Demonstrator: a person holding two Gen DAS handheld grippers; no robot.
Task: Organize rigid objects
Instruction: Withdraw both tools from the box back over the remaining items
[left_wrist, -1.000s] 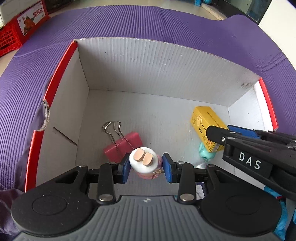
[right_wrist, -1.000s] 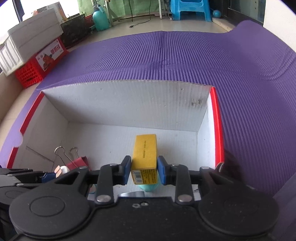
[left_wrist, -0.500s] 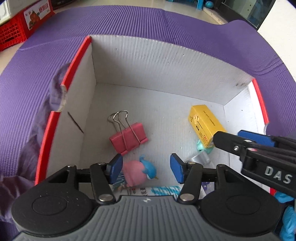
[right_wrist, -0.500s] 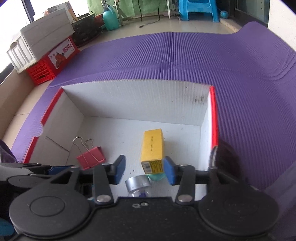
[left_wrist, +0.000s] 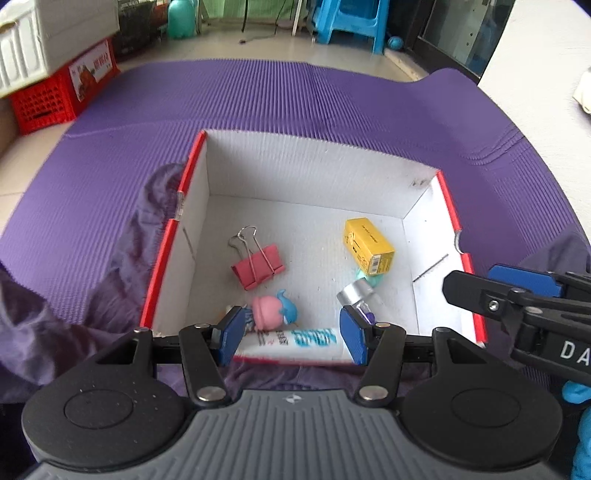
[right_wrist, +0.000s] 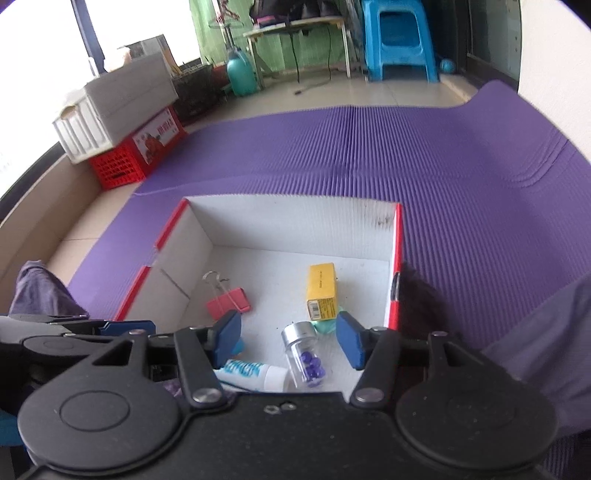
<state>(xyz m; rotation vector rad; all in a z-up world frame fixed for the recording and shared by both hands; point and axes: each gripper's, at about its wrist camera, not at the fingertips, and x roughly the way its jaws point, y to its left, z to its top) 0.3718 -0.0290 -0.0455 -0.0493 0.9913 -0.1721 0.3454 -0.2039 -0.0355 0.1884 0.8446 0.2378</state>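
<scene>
Hovering above a white box (left_wrist: 310, 166), both grippers are seen empty.

A pink toy (left_wrist: 271, 310) and yellow carton (left_wrist: 369, 245), clamped a second ago, now lie released inside. Left gripper (left_wrist: 291, 330) stands apart; right gripper (right_wrist: 288, 339) is opening. Purple beads in the vial (right_wrist: 304, 354) are shown only by the right view.

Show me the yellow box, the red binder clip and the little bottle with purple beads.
yellow box (left_wrist: 369, 245), left wrist view, top face.
red binder clip (left_wrist: 258, 267), left wrist view, red body.
bottle (right_wrist: 304, 354), right wrist view, clear body.
</scene>
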